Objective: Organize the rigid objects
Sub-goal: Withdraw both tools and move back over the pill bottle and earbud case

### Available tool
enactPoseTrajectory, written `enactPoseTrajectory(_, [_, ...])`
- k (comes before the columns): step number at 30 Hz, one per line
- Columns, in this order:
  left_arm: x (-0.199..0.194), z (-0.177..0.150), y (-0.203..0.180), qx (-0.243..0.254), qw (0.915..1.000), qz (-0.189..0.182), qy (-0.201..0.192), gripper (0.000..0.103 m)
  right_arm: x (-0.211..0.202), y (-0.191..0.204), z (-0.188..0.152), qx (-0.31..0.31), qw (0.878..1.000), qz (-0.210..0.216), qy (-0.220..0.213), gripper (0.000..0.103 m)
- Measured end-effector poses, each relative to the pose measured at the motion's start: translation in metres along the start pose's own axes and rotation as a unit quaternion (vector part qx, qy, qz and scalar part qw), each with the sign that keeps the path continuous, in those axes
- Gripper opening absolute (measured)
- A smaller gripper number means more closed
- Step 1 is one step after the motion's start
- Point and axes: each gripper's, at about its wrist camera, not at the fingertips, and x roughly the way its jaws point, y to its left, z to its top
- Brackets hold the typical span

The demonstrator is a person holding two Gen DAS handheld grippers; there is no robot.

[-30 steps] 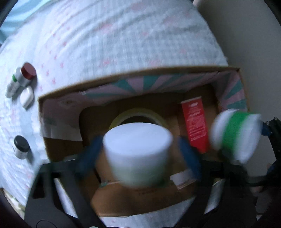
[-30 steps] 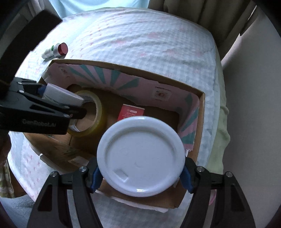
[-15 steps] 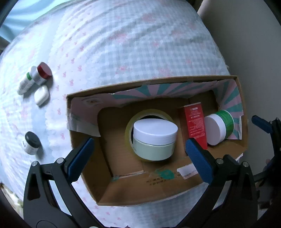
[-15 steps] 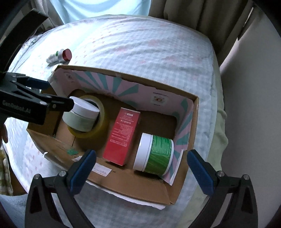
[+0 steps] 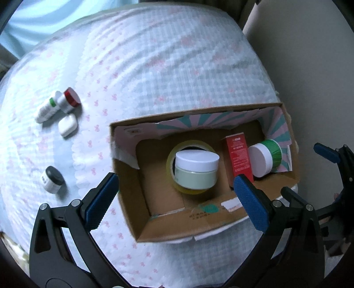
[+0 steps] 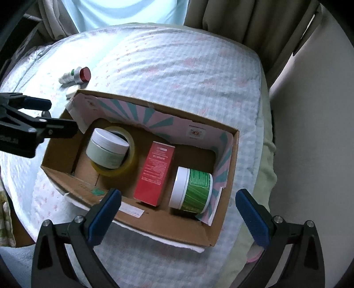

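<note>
An open cardboard box (image 5: 141,217) (image 6: 159,223) lies on the bed. Inside, a pale green jar with a white lid (image 5: 195,171) (image 6: 106,149) sits in a roll of yellow tape (image 5: 172,155) (image 6: 130,155). A red carton (image 5: 239,155) (image 6: 157,170) lies beside it, then a green jar with a white lid (image 5: 264,158) (image 6: 192,188) on its side. My left gripper (image 5: 174,201) is open and empty above the box's near edge. My right gripper (image 6: 177,215) is open and empty above the box's near wall.
On the bedsheet left of the box lie a red-capped bottle (image 5: 68,102) (image 6: 81,74), a white tube with a green band (image 5: 47,109), a small white case (image 5: 67,125) and a black-lidded jar (image 5: 53,179). A wall (image 6: 309,110) stands to the right, curtains (image 6: 232,20) behind.
Both grippers opened and let go of their jars, which now rest in the box. Both grippers have since pulled back and up from the box.
</note>
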Motion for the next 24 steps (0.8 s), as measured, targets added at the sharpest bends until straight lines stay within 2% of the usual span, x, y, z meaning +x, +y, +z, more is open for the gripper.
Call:
enactPoseTrajectory(4, [-0.024, -0.011, 0.006, -0.001, 0.9998, -0.006, -0.019, 0.103, -0.017, 0.002, 0.001, 0.015, 1.000, 0.001, -0.007, 0.103])
enactPoseTrajectory(8, [-0.051, -0.025, 0.011, 0.006, 0.9992, 0.004, -0.039, 0.103, -0.034, 0.011, 0.002, 0.019, 1.000, -0.002, -0.015, 0.103])
enactPoseTrajectory(13, [-0.095, -0.041, 0.028, -0.008, 0.9971, 0.001, -0.076, 0.103, -0.058, 0.028, 0.006, 0.025, 0.999, 0.005, -0.031, 0.103])
enactPoseTrajectory(20, [-0.151, -0.060, 0.061, -0.016, 0.9928, -0.007, -0.118, 0.103, -0.089, 0.066, 0.023, 0.013, 0.999, 0.004, -0.050, 0.103])
enactPoseTrajectory(24, [-0.172, -0.072, 0.088, -0.005, 0.9901, -0.001, -0.140, 0.103, -0.097, 0.098, 0.037, -0.001, 0.998, -0.020, -0.052, 0.103])
